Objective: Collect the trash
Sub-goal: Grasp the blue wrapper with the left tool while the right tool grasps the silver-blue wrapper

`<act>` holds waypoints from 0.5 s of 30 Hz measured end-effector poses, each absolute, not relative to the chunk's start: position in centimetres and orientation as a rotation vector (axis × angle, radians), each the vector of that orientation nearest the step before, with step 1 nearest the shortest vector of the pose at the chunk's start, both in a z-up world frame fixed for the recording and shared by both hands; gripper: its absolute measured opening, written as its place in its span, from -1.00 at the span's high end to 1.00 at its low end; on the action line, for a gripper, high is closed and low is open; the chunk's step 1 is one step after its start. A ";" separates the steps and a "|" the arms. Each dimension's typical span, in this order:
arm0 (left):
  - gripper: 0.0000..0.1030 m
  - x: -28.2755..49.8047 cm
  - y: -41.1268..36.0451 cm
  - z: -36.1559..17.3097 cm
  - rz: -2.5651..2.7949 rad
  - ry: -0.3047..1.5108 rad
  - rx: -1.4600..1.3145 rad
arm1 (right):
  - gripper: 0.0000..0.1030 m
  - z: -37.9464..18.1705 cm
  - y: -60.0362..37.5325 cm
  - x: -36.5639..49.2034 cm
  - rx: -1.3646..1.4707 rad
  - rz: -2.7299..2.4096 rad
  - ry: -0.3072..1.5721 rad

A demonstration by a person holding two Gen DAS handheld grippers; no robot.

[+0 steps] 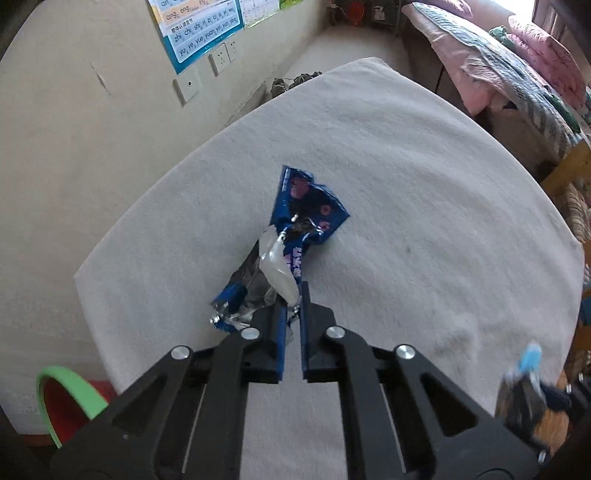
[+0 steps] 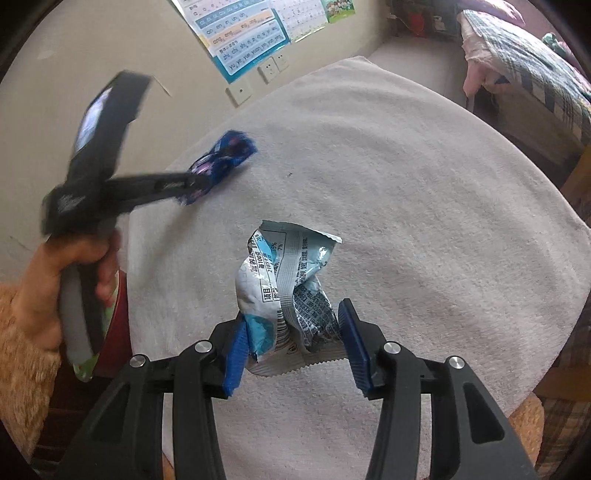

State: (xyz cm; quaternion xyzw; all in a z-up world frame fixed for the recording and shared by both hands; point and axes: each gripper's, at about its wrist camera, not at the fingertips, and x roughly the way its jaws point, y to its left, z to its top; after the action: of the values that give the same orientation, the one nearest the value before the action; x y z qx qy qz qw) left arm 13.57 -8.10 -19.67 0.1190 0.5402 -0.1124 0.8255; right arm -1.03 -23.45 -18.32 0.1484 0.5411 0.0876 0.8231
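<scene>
My left gripper (image 1: 293,295) is shut on a dark blue crumpled snack wrapper (image 1: 306,206) and holds it over the white cloth-covered table (image 1: 424,206). In the right wrist view the left gripper (image 2: 184,184) shows blurred at the left with the blue wrapper (image 2: 221,155) in its tip. My right gripper (image 2: 291,317) has its jaws closed against both sides of a crumpled light blue and white wrapper (image 2: 288,280) above the table (image 2: 424,221). That wrapper and the right gripper show blurred at the lower right of the left wrist view (image 1: 524,380).
A red bin with a green rim (image 1: 66,398) stands below the table's left edge. A wall with a poster (image 2: 243,33) and sockets is behind. A bed with pink bedding (image 1: 517,62) is at the far right.
</scene>
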 end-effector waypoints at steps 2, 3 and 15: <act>0.90 12.8 -7.7 -19.5 -0.249 1.161 0.230 | 0.11 -18.4 -23.6 -1.0 0.327 0.189 1.155; 0.90 12.2 -7.4 -19.4 -0.251 1.168 0.217 | 0.11 -18.4 -23.6 -1.1 0.330 0.193 1.155; 0.89 4.9 -5.7 -18.8 -0.300 1.238 0.106 | 0.10 -19.2 -23.0 -0.5 0.298 0.185 1.181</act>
State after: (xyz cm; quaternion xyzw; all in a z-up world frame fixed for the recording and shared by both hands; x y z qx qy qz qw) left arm 4.94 -5.73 -18.77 0.0495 0.5777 -0.1399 0.8027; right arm -0.49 -23.02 -19.20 0.1395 0.5538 0.0866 0.8163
